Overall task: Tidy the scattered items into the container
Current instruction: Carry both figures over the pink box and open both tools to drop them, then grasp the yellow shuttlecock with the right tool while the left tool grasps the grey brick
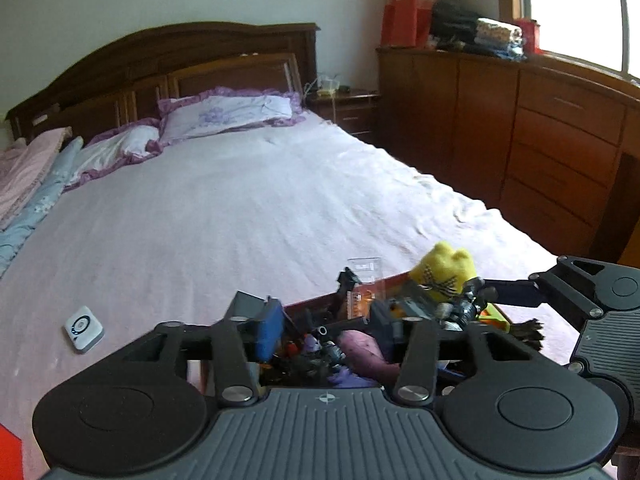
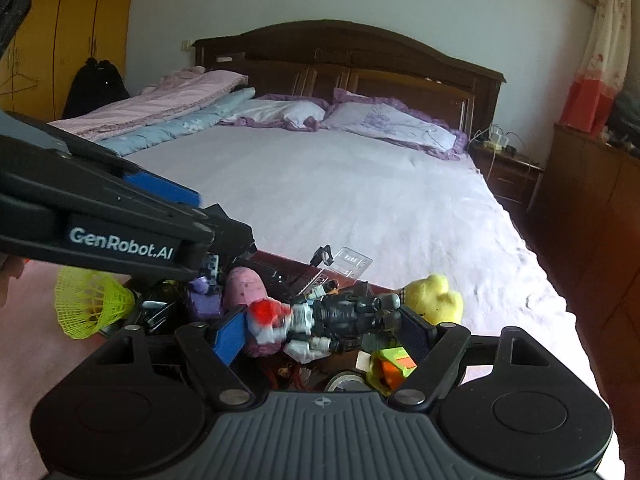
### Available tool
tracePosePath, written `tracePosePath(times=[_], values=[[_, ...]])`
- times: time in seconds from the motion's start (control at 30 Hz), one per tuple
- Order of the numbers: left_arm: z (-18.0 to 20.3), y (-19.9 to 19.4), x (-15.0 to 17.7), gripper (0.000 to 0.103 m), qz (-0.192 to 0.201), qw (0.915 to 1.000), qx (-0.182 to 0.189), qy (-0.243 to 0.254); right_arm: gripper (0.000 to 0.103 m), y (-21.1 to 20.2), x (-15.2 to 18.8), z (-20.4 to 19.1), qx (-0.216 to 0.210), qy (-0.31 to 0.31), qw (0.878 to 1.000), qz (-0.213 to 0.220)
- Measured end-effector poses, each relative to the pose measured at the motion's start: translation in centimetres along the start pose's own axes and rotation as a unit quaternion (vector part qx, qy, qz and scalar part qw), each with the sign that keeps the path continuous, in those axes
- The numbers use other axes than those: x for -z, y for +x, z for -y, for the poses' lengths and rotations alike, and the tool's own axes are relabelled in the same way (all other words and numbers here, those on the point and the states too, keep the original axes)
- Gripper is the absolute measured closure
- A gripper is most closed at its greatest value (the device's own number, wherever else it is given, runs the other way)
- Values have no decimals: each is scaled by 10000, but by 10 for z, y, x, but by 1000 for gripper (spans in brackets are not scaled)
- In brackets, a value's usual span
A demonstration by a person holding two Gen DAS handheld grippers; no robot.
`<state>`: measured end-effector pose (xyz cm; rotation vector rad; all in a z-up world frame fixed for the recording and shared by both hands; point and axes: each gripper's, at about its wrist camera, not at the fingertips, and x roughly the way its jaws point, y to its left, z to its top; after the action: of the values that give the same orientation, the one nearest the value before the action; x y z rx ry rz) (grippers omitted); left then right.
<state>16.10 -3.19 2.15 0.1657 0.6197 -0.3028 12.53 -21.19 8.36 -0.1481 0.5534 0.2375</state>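
A dark red container (image 1: pixel 316 300) sits on the bed, heaped with small toys; its rim also shows in the right wrist view (image 2: pixel 280 260). My left gripper (image 1: pixel 326 330) is open and empty above the heap, over a purple sweet-potato toy (image 1: pixel 362 346). My right gripper (image 2: pixel 324 330) is wide open around a grey, white and red robot figure (image 2: pixel 328 320) lying across the heap; whether the pads touch it I cannot tell. A yellow plush toy (image 1: pixel 446 268) sits at the container's right end, also seen in the right wrist view (image 2: pixel 436 298). A small white device (image 1: pixel 83 329) lies on the sheet to the left.
The bed sheet (image 1: pixel 240 208) stretches back to pillows (image 1: pixel 228 114) and a wooden headboard. A wooden dresser (image 1: pixel 540 132) runs along the right. A yellow shuttlecock (image 2: pixel 90 304) lies left of the container. Folded blankets (image 2: pixel 168 108) lie on the bed's far left.
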Motion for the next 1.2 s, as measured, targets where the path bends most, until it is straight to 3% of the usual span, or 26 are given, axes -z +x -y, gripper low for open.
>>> tracePosePath(times=[0.17, 0.23, 0.33, 0.73, 1.2], values=[[2, -18, 18, 38, 58, 9999, -34, -101, 22, -7, 9, -1, 12, -72, 9999, 101], [2, -28, 28, 26, 62, 9998, -74, -182, 22, -15, 13, 0, 51, -31, 9999, 151], [4, -49, 45, 17, 98, 9992, -171, -336, 21, -29, 19, 2, 73, 102, 9996, 243], [13, -106, 103, 10, -188, 9956, -388, -837, 18, -97, 80, -24, 23, 299, 9996, 6], [17, -130, 145, 7, -517, 9922, -565, -983, 16, -137, 121, -48, -56, 325, 9989, -334]])
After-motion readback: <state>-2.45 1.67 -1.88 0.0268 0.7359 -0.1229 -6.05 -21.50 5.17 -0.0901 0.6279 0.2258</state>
